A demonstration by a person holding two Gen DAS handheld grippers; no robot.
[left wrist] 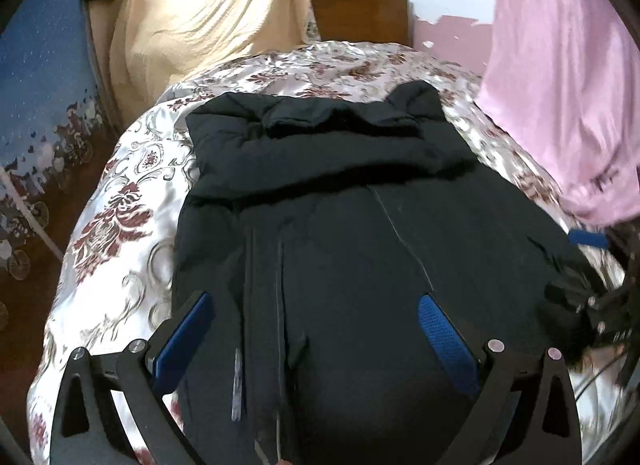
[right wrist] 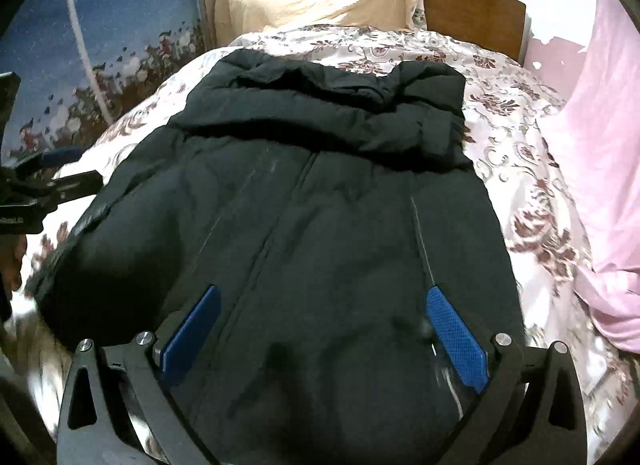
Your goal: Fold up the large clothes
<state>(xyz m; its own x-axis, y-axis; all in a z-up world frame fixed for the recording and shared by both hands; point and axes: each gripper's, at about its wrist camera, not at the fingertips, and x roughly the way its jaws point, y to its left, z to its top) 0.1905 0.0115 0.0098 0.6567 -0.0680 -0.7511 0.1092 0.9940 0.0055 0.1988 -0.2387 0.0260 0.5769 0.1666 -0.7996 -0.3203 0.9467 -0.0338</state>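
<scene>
Your left gripper point(left wrist: 316, 315) is spread wide: black linkage arms, blue textured pads point(left wrist: 448, 339), nothing pinched between them. Your right gripper point(right wrist: 323, 307) stands the same, blue dimpled pads point(right wrist: 456, 335) far apart and empty. Both hang above the garment without touching it.

The black padded winter coat point(left wrist: 340, 225) lies flat on the glossy satin bedspread with maroon floral and grey scroll print point(left wrist: 120, 201), roughly along the middle of the bed, hood end towards the headboard edge. The fabric is matte and quilted, with soft puffed folds. The hood point(left wrist: 344, 125) is bunched into a thick rumpled band across the top. A straight zip seam point(right wrist: 280, 225) runs lengthwise down the front; thin pale stitch or zip lines flank it. The coat's near hem passes under both grippers, out of frame.

At the head of the bed: a cream ribbed knitted throw point(left wrist: 200, 13), draped in long folds, and a brown wooden headboard panel point(left wrist: 360, 13). A pink smooth cloth point(left wrist: 568, 85) lies along the bed's right edge. Motion blur softens the frame margins.
</scene>
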